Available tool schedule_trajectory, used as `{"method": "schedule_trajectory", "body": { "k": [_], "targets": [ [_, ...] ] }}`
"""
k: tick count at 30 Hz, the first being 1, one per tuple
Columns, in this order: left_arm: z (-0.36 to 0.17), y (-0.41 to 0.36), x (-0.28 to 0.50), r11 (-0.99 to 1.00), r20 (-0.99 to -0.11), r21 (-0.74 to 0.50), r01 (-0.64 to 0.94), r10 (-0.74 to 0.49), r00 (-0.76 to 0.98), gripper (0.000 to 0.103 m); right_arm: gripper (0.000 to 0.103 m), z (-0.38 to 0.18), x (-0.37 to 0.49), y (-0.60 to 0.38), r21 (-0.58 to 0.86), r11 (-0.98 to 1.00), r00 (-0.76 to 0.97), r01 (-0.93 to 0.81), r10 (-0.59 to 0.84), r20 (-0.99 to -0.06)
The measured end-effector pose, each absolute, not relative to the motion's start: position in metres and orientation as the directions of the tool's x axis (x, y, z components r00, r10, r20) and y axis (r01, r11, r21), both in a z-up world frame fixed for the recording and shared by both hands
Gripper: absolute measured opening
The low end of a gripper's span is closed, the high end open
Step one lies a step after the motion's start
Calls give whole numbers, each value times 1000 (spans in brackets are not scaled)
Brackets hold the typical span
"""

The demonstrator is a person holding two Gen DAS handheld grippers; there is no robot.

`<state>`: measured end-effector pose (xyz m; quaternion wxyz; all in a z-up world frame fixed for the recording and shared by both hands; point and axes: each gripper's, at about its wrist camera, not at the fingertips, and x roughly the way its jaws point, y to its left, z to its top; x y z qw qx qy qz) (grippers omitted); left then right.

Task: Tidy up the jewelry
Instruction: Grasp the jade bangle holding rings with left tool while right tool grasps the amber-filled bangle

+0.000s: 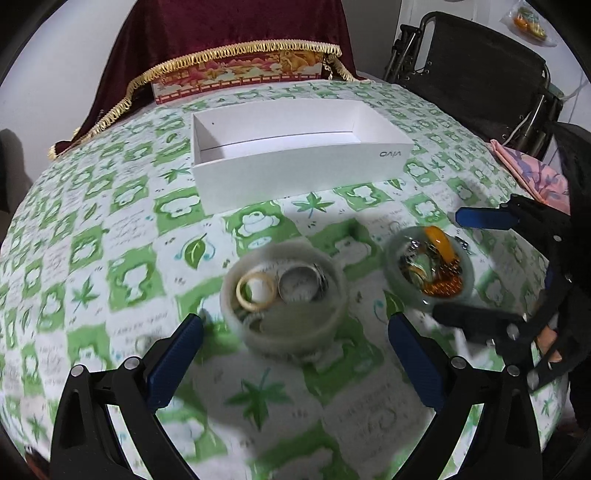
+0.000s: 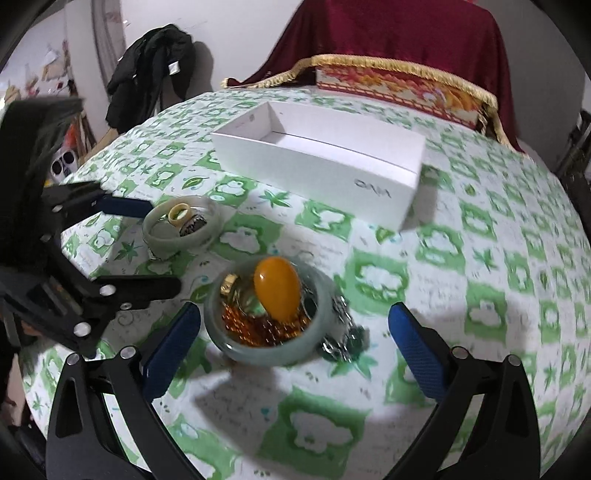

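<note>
Overhead, green-patterned tablecloth (image 1: 110, 258), maroon drape (image 1: 236, 26).

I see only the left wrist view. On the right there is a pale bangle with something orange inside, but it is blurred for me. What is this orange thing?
Observer: The right wrist view shows it clearly. It is a smooth amber egg-shaped stone, resting on small orange beads inside the pale green bangle.
Operator: Does anything lie outside this bangle?
Observer: Yes. A silver chain with dark green stones lies on the tablecloth, against the bangle's right side.
</note>
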<state>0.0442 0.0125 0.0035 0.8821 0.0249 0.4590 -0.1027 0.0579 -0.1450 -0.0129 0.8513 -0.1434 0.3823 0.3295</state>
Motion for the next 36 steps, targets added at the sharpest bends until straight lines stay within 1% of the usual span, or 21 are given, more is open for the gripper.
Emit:
{"method": "schedule_trajectory", "body": {
  "k": [5,7,10,12,13,14,17,23,28,29,32,36],
  "targets": [
    [2,8,51,974,-816,-13,225,-140,560,100,99,-15,63,-137,-28,706,480,-707,451,-752],
    [2,9,52,975,-815,-15,222,-140,562,100,98,-17,67,-135,-21,694,461,-720,456,-761],
    [3,18,54,981,-811,-30,194,-137,568,100,88,-18,68,-132,-24,671,446,-741,465,-765],
    [3,25,56,984,-810,-33,172,-127,572,100,78,-20,66,-131,-21,655,428,-756,469,-773],
    [4,26,55,985,-808,-37,169,-129,575,100,76,-20,65,-131,-17,650,423,-760,474,-772],
    [4,28,55,986,-808,-36,165,-126,576,100,71,-19,64,-131,-18,647,425,-762,479,-768],
    [4,31,54,986,-807,-44,162,-131,576,100,71,-19,66,-137,-33,665,449,-746,466,-763],
    [5,27,56,975,-802,-80,206,-186,568,100,71,-19,81,-151,23,711,447,-703,466,-764],
    [3,22,59,974,-804,-64,217,-179,566,100,71,-19,79,-149,-5,714,463,-700,449,-764],
    [3,22,59,974,-803,-65,216,-180,568,99,71,-19,80,-149,2,715,461,-699,453,-764],
    [4,21,57,977,-798,-46,207,-160,581,87,71,-19,79,-150,9,718,460,-696,456,-761],
    [5,16,53,975,-791,-31,219,-158,591,75,71,-19,79,-150,12,719,461,-695,459,-760]
  ]
}}
